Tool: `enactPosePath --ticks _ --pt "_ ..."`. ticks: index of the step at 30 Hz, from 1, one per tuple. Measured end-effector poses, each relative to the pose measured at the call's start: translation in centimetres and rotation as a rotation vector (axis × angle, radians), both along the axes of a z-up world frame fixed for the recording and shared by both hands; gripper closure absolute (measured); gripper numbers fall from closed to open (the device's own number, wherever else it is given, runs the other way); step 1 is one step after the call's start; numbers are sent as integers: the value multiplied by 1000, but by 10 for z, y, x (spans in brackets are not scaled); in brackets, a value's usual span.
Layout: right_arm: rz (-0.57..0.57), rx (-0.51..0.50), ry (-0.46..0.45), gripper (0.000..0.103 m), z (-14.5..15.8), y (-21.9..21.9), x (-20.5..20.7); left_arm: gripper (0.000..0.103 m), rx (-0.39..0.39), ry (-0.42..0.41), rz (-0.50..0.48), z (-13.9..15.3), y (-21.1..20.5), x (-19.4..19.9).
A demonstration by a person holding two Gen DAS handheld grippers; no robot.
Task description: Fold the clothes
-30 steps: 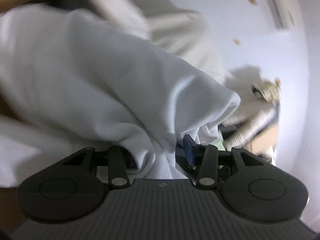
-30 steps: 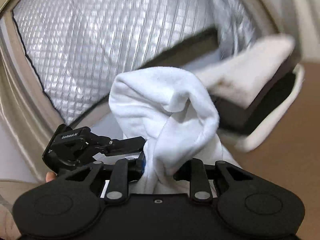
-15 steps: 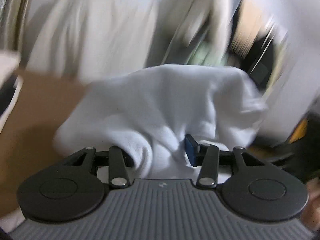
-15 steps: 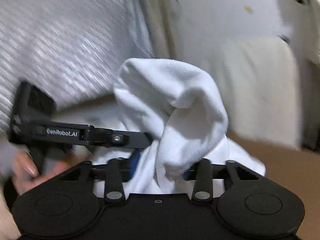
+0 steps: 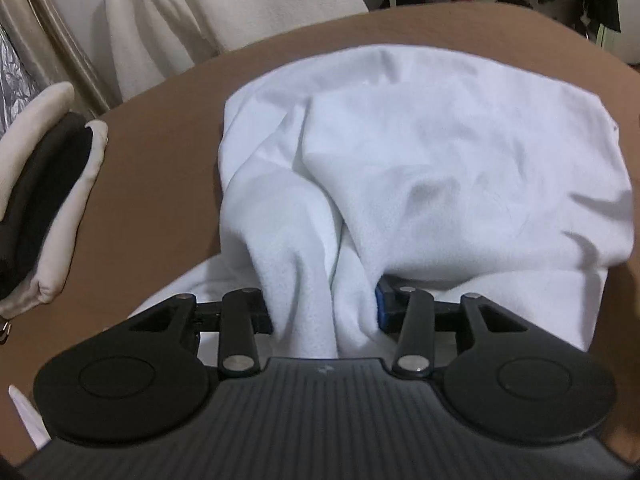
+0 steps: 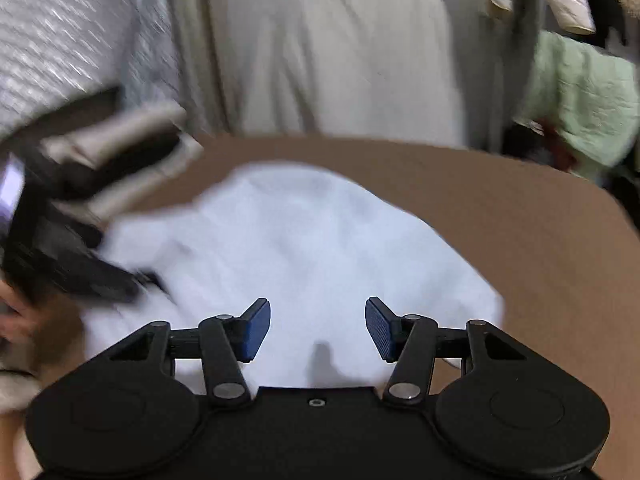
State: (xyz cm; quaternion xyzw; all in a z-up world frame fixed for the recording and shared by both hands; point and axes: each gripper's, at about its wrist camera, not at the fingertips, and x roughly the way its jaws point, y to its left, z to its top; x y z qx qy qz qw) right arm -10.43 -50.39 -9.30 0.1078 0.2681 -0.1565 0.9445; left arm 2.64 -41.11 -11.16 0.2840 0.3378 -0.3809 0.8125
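From the left wrist view, the left tool (image 5: 324, 312) has a thick bunched fold of the white garment (image 5: 440, 152) between its fingers, pads pressed into the cloth and the jaws closing a little more. The garment lies on the brown desk (image 5: 152, 208), spread from the tool up toward twelve o'clock and out to three o'clock, with deep creases running to ten o'clock. It looks like soft, fleecy cloth, loosely heaped rather than flat, one rounded edge folded over at the far side. At nine o'clock a beige and dark folded piece (image 5: 44, 188) sits near the desk's edge, apart from the white cloth. The risk here, as I judge it, is that a pull on such a thick bunch drags the whole heap instead of one layer, so the fold comes out crooked.

From the right wrist view, the right tool (image 6: 318, 328) has its jaws apart and opening wider, with nothing pinched; the blue pads (image 6: 256, 332) stand clear above the white cloth, which lies under and beyond them toward twelve o'clock on the desk. The left tool shows blurred at nine o'clock, at the cloth's edge. With only one side held, the free side may slump or slide toward the desk's edge at three o'clock. The blur hides where hem or sleeves lie.
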Motion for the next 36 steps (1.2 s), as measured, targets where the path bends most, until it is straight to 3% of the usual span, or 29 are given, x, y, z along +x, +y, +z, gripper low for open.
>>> enactPosePath --ticks 4,7,11,14,18,21,26,27,29,31,36 --pt "64 -28 90 45 -18 3 24 59 11 59 20 4 6 3" --pt "109 -16 112 45 -28 7 31 58 13 114 41 -10 1 17" --pt "134 148 49 45 -31 -1 47 58 -12 183 67 -8 6 29" --pt "111 254 68 45 -49 -13 70 58 -25 223 81 -9 11 37" --pt "58 390 52 43 -76 -25 83 58 -21 226 79 -8 11 37" --pt "113 372 11 43 -68 -15 84 58 -17 224 77 -8 11 34" --pt "160 258 7 44 -60 8 97 57 -15 229 79 -8 11 35" --pt "166 233 14 46 -58 12 100 56 -15 230 79 -8 11 36" --pt "168 167 39 74 -57 20 107 55 -16 233 78 -8 12 37" --pt "158 131 55 90 -56 24 110 54 -20 242 82 -9 13 39" --pt "101 181 22 100 -49 12 94 54 -25 249 82 -10 14 41"
